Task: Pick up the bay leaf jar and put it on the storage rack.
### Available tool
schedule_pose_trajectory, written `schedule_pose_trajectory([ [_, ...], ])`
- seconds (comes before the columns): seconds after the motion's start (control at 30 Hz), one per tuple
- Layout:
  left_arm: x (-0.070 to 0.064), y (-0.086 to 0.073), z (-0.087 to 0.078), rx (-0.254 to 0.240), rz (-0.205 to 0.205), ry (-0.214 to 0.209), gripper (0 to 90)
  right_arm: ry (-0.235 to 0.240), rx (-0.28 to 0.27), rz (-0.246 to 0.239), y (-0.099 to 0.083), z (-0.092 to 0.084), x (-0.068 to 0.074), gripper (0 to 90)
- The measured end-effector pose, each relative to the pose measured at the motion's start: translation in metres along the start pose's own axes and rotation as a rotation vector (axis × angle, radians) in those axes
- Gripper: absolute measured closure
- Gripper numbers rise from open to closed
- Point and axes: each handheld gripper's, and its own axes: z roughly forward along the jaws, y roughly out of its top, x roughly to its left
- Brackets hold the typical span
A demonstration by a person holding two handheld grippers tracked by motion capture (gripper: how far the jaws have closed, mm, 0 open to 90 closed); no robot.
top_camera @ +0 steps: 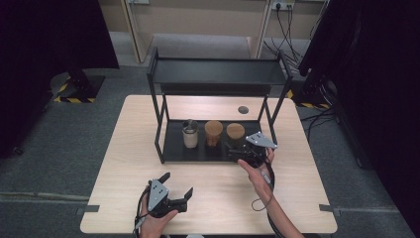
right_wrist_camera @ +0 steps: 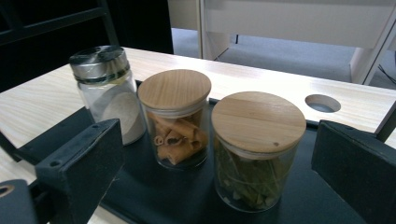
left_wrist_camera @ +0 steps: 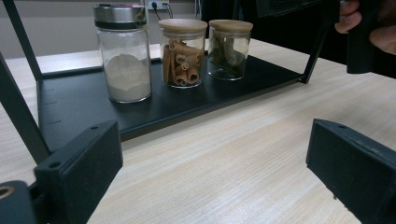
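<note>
1. The leaf jar (right_wrist_camera: pixel 256 151), glass with a wooden lid, stands upright on the rack's bottom tray (top_camera: pixel 171 151), rightmost of three in a row, near the tray's right front corner. Not lifted, not gripped.
2. Your right gripper (top_camera: pixel 241 150) sits at the tray's front edge right by that jar. In the right gripper view the jaws are spread wide with the jar between them; neither pad touches the glass, nothing held.
3. Next over is the cinnamon jar (right_wrist_camera: pixel 176 120), wooden lid too, just beside the leaf jar; can't tell whether the two touch. Tight fit for the left-hand jaw.
4. The powder shaker (right_wrist_camera: pixel 108 91) with a metal cap stands at the left end of the row, close to the cinnamon jar.
5. Your left gripper (top_camera: pixel 177 187) rests on the table (top_camera: pixel 297 198) near its front edge, left of centre, well apart from the rack. Jaws wide open, empty.
6. The rack's top shelf (top_camera: pixel 218 72) looks bare from the high view.
7. Progress, as a judgement: early. The reach to the leaf jar is about done; closing, lifting and placing are all left. Nothing is out of the row yet.
</note>
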Motion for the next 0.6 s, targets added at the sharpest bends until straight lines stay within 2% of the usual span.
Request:
schedule_pose_trajectory([
  [0.6, 0.0, 0.0, 0.0, -0.003, 0.002, 0.006, 3.0, 0.081, -0.032, -0.013, -0.007, -0.023, 0.009, 2.8],
])
